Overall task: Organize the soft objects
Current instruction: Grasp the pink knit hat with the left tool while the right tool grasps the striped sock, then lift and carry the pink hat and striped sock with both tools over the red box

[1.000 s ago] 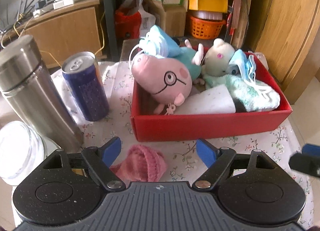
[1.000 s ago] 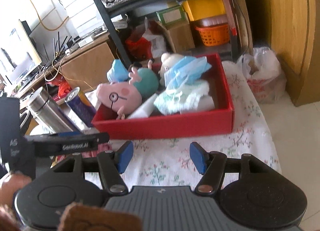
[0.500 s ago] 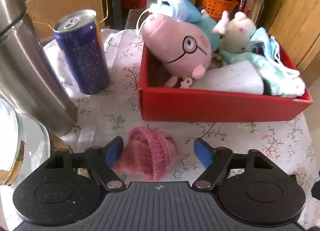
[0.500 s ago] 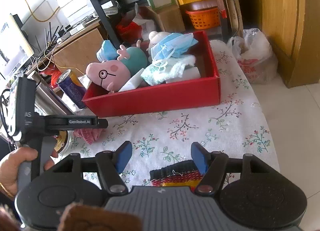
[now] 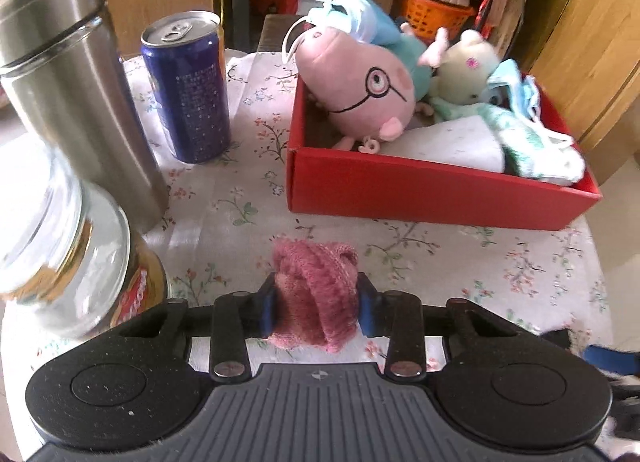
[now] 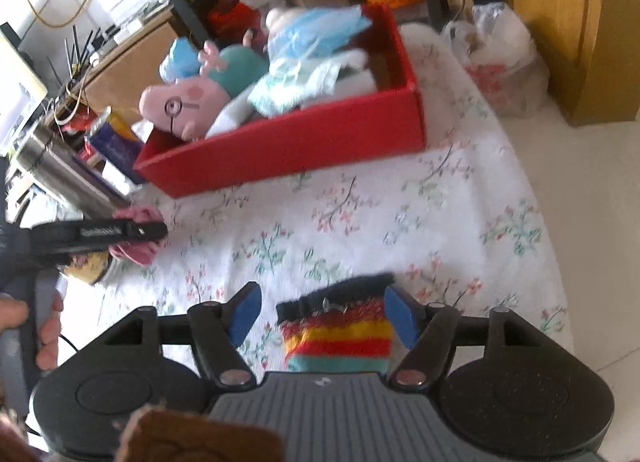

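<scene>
A pink knitted piece [image 5: 316, 282] lies on the flowered tablecloth in front of the red box [image 5: 420, 190]. My left gripper [image 5: 316, 308] is closing, and both blue pads press its sides. From the right wrist view the left gripper [image 6: 136, 230] shows side-on over the pink knit [image 6: 138, 252]. A striped sock [image 6: 336, 330] with a black cuff lies between the fingers of my right gripper [image 6: 322, 316], whose jaws are opening; a gap shows at the left pad. The red box [image 6: 300, 146] holds a pink pig plush [image 5: 360, 90], a pale bear plush [image 5: 468, 66], face masks and cloths.
A steel flask [image 5: 72, 102], a blue can [image 5: 188, 90] and a glass jar [image 5: 72, 254] stand left of the box. The table's right edge drops to the floor, where a plastic bag [image 6: 500, 58] sits by a wooden cabinet [image 6: 580, 22]. A hand [image 6: 44, 326] holds the left gripper's handle.
The left gripper came down onto the pink knit and its jaws closed in until the pads touched it. The right gripper sank toward the table, and the striped sock now lies between its widening fingers.
</scene>
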Tool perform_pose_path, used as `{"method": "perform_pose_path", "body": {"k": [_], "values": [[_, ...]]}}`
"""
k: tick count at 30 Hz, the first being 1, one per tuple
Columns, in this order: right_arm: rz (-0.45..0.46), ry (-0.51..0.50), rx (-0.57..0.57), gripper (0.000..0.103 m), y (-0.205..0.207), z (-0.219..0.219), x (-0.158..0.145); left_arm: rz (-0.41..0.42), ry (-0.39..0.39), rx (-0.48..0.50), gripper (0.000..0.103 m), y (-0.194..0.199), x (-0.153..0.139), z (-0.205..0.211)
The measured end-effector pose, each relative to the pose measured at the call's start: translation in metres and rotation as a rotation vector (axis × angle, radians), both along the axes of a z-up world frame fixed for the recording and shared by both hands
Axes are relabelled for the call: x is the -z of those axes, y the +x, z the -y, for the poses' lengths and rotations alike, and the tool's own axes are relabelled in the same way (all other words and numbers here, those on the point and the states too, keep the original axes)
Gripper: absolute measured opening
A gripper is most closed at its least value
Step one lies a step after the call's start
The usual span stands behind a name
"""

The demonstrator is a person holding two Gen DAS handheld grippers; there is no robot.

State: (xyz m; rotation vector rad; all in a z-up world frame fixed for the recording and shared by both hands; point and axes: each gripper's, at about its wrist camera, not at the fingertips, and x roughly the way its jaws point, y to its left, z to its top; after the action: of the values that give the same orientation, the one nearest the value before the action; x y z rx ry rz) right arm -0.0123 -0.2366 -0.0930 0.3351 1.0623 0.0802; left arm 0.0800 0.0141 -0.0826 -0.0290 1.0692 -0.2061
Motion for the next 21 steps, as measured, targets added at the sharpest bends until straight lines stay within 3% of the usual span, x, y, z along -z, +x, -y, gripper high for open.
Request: {"method": "perform_pose_path", "body": {"k": [13, 16, 18, 21], "values": [[-0.067, -0.145, -0.063, 0.045, -0.002, -0.021, 0.024, -0.022, -0.033, 0.038, 0.038, -0.024, -0.003, -0.004], [-0.063, -0.162, -0.075, 0.031, -0.006, -0.021, 0.023, -0.024, -0.035, 0.048, 0.039, -0.03, -0.004, -0.002], [-0.064, -0.139, -0.083, 0.009, -0.008, -0.019, 0.02, -0.026, -0.042, 0.058, 0.039, -0.034, -0.004, 0.001], [-0.055, -0.114, -0.094, 0.0, -0.009, -0.018, 0.016, -0.024, -0.048, 0.078, 0.039, -0.04, -0.005, 0.006]]}}
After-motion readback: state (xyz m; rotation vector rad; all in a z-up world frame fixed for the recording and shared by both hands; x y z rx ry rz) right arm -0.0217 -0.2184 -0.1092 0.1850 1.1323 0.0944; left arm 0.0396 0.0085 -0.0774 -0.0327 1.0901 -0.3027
